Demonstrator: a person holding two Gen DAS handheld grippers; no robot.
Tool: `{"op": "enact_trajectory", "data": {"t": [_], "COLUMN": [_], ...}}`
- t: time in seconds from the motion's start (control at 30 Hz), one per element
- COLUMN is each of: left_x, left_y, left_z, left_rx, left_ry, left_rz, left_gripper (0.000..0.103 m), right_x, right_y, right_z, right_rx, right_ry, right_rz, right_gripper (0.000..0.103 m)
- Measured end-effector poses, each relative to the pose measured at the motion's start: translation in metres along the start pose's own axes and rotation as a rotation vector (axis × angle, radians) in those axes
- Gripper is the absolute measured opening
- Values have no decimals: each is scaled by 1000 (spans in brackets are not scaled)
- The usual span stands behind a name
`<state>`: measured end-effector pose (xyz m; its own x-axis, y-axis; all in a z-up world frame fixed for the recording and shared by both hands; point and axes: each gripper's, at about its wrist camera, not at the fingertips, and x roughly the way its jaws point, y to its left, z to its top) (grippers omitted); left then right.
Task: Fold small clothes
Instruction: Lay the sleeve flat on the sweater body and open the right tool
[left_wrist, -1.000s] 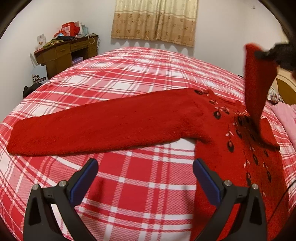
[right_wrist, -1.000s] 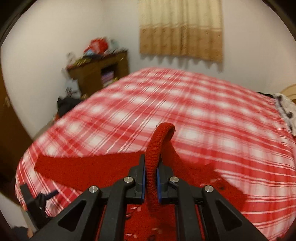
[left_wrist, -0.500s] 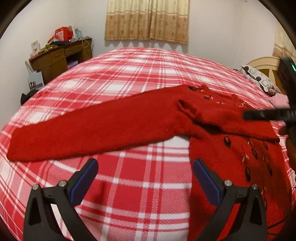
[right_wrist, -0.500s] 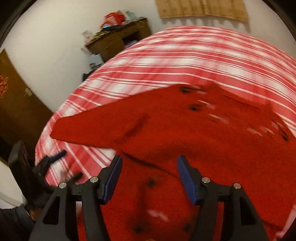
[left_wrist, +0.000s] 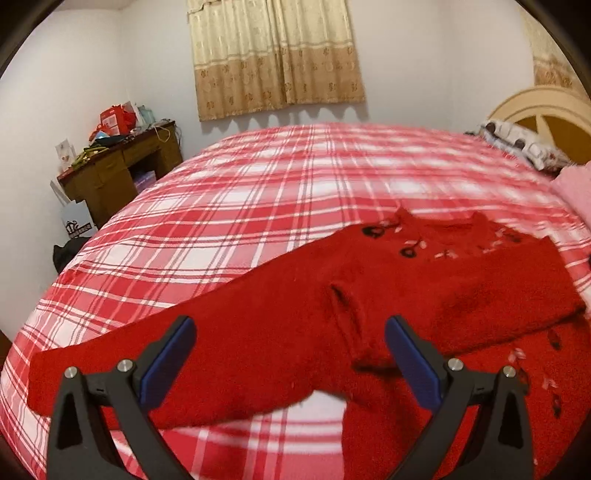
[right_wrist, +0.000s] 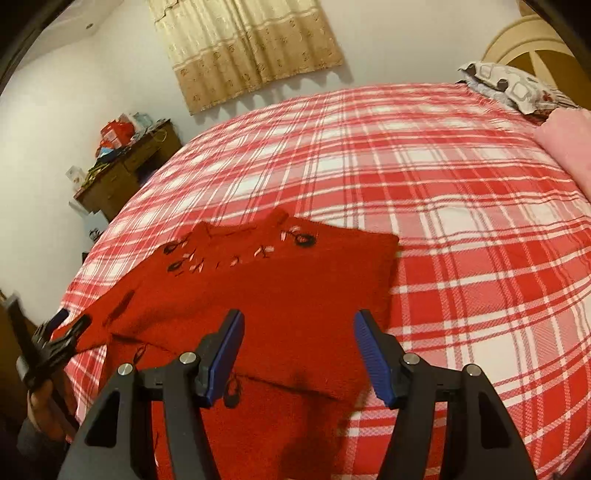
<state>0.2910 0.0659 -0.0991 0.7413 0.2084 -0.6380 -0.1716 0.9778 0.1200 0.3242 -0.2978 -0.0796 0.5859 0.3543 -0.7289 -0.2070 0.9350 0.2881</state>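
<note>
Sweater flat on bed, one sleeve folded across. Both jaws open, empty. Left gripper best aimed at cuff (far end), pinched cleanly.

A red knitted sweater with dark embroidered flowers lies flat on the red-and-white plaid bed. One sleeve stretches toward 8 o'clock; the other is folded across the body toward 3 o'clock. The left claw hangs wide apart over the outstretched sleeve, gripping nothing. A brown wooden desk stands at 10 o'clock.
</note>
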Motion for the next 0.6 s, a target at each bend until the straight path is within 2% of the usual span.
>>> {"op": "enact_trajectory", "data": {"t": [0.07, 0.17, 0.3, 0.37, 0.43, 0.53, 0.6], "left_x": [15, 28, 28, 28, 31, 36, 39], "left_y": [-4, -2, 10, 10, 14, 21, 25], "left_z": [-4, -15, -26, -27, -27, -28, -28], "left_rx": [23, 37, -1, 1, -19, -53, -74], "left_ry": [35, 89, 108, 107, 114, 139, 156], "left_rz": [30, 78, 52, 56, 50, 86, 65], "left_gripper": [103, 103, 103, 103, 103, 103, 103], "right_x": [11, 43, 51, 50, 47, 58, 89], "right_y": [1, 8, 34, 36, 37, 46, 61], "right_z": [-7, -19, -37, -32, -18, -2, -2], "right_rx": [-8, 6, -119, -110, -73, -47, -68], "right_ry": [29, 131, 171, 172, 136, 106, 197], "right_rz": [19, 62, 51, 80, 115, 81, 80], "right_gripper": [63, 63, 63, 63, 63, 63, 63]}}
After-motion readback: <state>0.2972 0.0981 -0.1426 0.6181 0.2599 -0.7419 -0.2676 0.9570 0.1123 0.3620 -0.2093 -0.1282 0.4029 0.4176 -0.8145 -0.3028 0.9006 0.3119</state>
